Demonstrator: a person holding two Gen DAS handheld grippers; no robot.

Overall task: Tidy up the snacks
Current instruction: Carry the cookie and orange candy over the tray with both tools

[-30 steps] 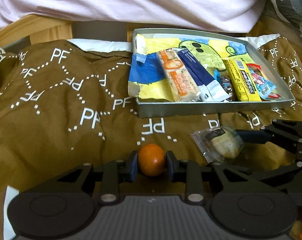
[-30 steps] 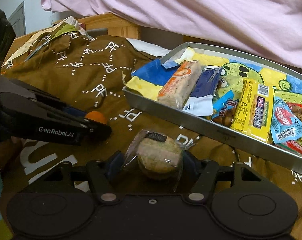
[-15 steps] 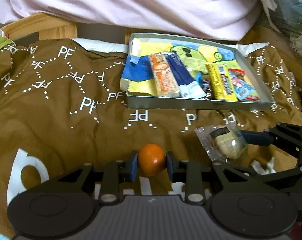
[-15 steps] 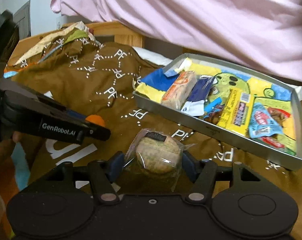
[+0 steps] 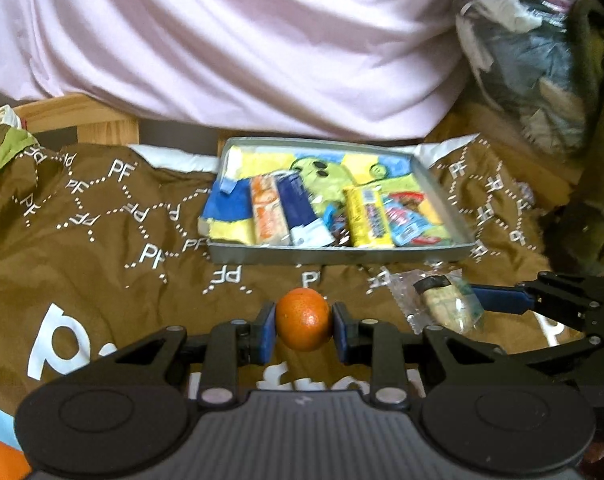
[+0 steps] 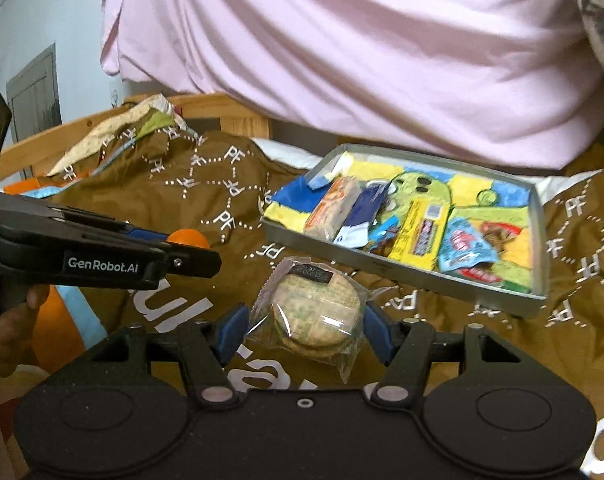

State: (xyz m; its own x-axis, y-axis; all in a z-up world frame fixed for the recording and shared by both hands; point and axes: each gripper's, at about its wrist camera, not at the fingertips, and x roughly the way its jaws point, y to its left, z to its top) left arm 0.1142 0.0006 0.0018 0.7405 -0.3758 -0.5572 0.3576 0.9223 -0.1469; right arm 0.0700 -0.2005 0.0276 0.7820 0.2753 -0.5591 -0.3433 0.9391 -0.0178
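My left gripper [image 5: 303,328] is shut on a small orange [image 5: 303,324], held above the brown cloth. To its right, my right gripper [image 6: 307,322] is shut on a round biscuit in clear wrapping [image 6: 316,314], also seen as the wrapped biscuit [image 5: 446,306] in the left wrist view. Ahead lies a grey metal tray [image 5: 334,254] lined with a yellow, blue and green drawing. It holds several packets: an orange-white bar [image 5: 265,216], a blue pack [image 5: 298,212], a yellow bar [image 5: 368,216] and a blue-red sachet [image 6: 464,250]. The tray [image 6: 406,272] sits forward and right of the biscuit.
A brown cloth with white PF print [image 5: 102,240] covers the surface. A pink sheet [image 5: 242,40] hangs behind the tray. A wooden frame [image 5: 82,120] shows at the back left. A bag of clutter [image 5: 534,60] sits at the upper right. A hand [image 6: 10,328] grips the left tool.
Both grippers have drawn back and up from the tray, which now looks smaller and farther. Each still holds its item.
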